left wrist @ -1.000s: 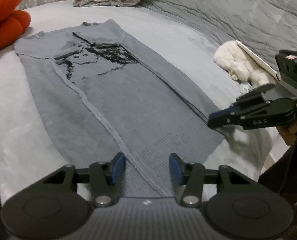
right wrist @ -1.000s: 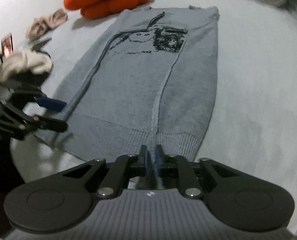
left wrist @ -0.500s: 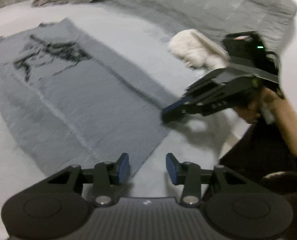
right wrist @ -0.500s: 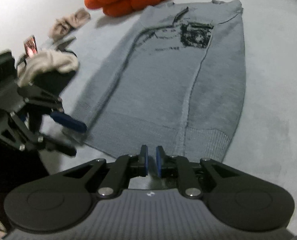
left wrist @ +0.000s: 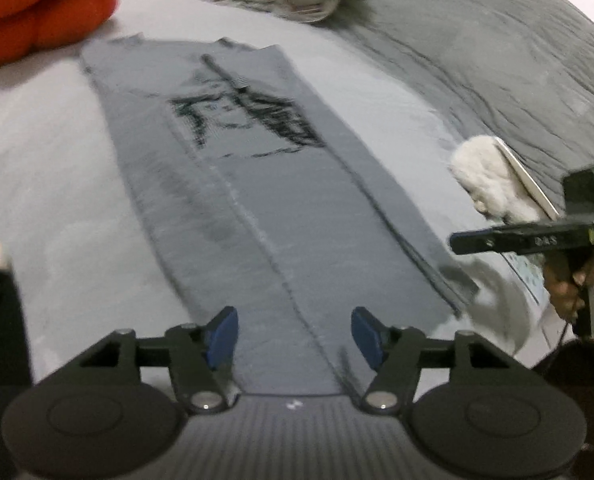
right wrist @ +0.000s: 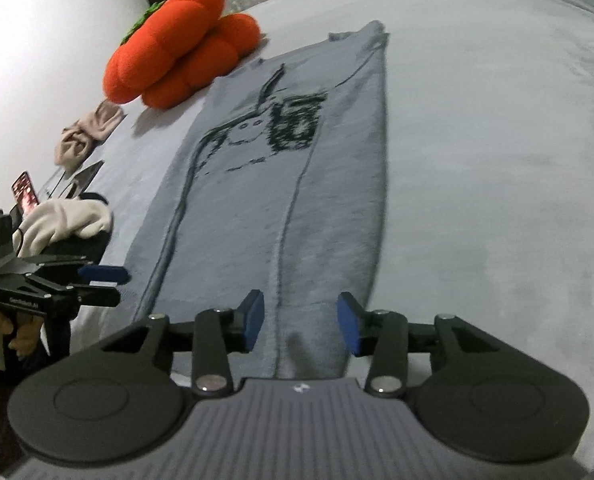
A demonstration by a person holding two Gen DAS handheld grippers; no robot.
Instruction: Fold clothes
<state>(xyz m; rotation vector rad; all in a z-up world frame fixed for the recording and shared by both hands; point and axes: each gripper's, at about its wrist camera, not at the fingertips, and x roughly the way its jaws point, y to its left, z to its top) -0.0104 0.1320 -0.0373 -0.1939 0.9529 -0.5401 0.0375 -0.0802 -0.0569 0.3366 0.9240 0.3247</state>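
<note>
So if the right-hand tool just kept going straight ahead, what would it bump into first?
Most likely the grey sweater: its hem lies right ahead of the right gripper, whose jaws stand open. Depth is unclear, so it might instead skim above the knit.

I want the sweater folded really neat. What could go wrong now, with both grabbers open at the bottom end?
1. Both the left gripper and the right gripper are open near the hem of the grey sweater. Pinching only the top layer could undo the side folds.
2. Uneven lifting may leave the fold crooked.
3. The orange plush pumpkin lies close to the collar end, so the folded part might bump it.
</note>
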